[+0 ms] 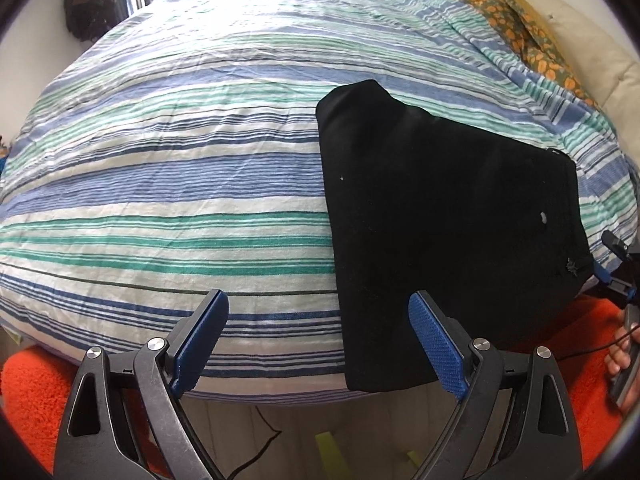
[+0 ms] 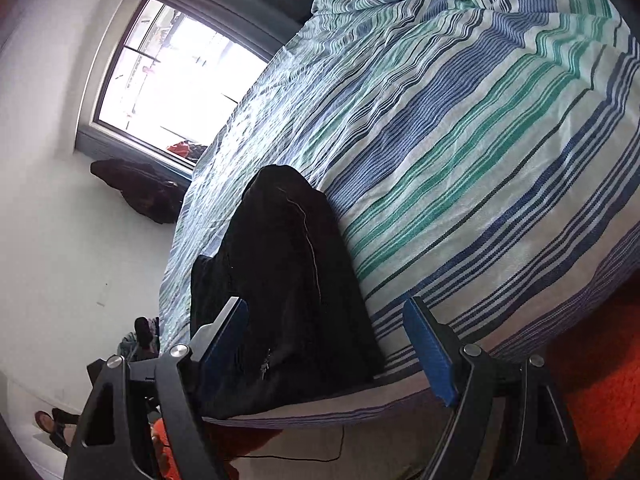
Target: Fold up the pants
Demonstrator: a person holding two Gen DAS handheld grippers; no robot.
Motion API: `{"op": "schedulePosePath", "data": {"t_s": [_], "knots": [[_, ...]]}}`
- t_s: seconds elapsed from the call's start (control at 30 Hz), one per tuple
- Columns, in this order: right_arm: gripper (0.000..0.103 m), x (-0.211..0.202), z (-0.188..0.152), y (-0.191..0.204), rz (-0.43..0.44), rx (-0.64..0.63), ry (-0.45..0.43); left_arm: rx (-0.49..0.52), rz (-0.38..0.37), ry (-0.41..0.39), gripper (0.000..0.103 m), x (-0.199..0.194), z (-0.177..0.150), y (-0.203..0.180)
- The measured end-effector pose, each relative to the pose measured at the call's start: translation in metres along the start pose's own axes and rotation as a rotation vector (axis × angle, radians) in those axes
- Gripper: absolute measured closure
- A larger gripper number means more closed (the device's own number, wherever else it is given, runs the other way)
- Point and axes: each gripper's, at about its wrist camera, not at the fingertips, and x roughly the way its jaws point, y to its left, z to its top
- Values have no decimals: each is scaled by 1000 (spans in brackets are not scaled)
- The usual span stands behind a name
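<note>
The black pants [image 1: 440,220] lie folded on the right part of the striped bed cover [image 1: 180,184], their near end draped over the bed's front edge. My left gripper [image 1: 316,296] is open at that edge. Its right finger [image 1: 436,344] overlaps the pants' near left corner in the picture, and its pads press on nothing. The right wrist view is rolled sideways and shows the pants [image 2: 288,272] as a long dark mound with a zip near the edge. My right gripper [image 2: 326,304] is open just short of them; its left finger [image 2: 224,340] overlaps their near end. It also shows at the right [image 1: 618,276].
An orange shaggy rug [image 1: 32,384] lies on the floor below the bed. A floral blanket [image 1: 508,20] and a cream pillow [image 1: 592,40] sit at the far right. A window [image 2: 172,72] and a dark bundle [image 2: 140,192] are by the wall. A black cable [image 2: 304,456] crosses the floor.
</note>
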Motion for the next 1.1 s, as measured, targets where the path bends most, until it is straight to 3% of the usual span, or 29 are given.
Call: {"op": "schedulePosePath", "data": {"t_s": [0.43, 0.7, 0.97, 1.1], "knots": [[23, 13, -9, 11, -54, -69, 38, 20, 34, 6, 10, 6, -2, 5], [23, 4, 13, -4, 2, 9, 39, -106, -150, 82, 10, 22, 5, 33], [23, 19, 4, 4, -8, -66, 104, -107, -192, 100, 10, 25, 2, 28], [23, 22, -1, 19, -34, -150, 119, -54, -148, 89, 10, 24, 0, 15]]}}
